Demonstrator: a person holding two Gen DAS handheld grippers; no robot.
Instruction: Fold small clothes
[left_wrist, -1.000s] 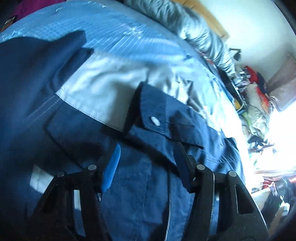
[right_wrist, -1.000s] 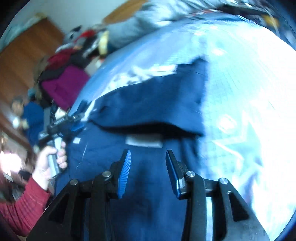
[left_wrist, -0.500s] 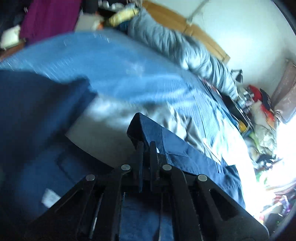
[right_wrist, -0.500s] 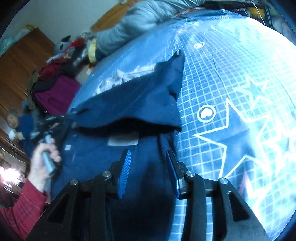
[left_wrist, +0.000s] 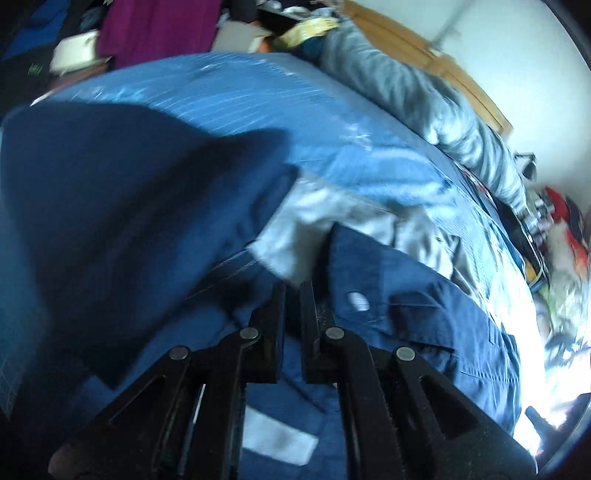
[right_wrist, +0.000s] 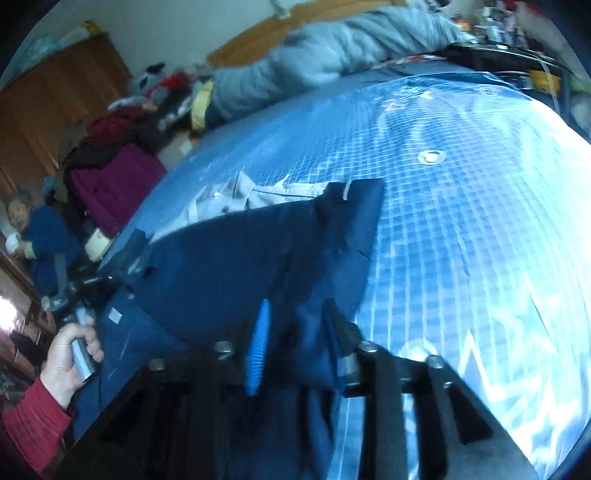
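Left claw (left_wrist: 292, 295) pinching shorts (left_wrist: 424, 317) (navy)

Small navy-blue cotton garment with pale grey lining (left_wrist: 424, 314) (right_wrist: 229, 266), partly folded over itself, spread on blue grid-patterned bedsheet, metal snap visible

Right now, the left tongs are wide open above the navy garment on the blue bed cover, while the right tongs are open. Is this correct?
Not quite. The left tongs are not wide open: the left wrist view shows them shut on a fold of the navy garment. The rest holds: the garment lies on the blue bed cover, and the right tongs are open.
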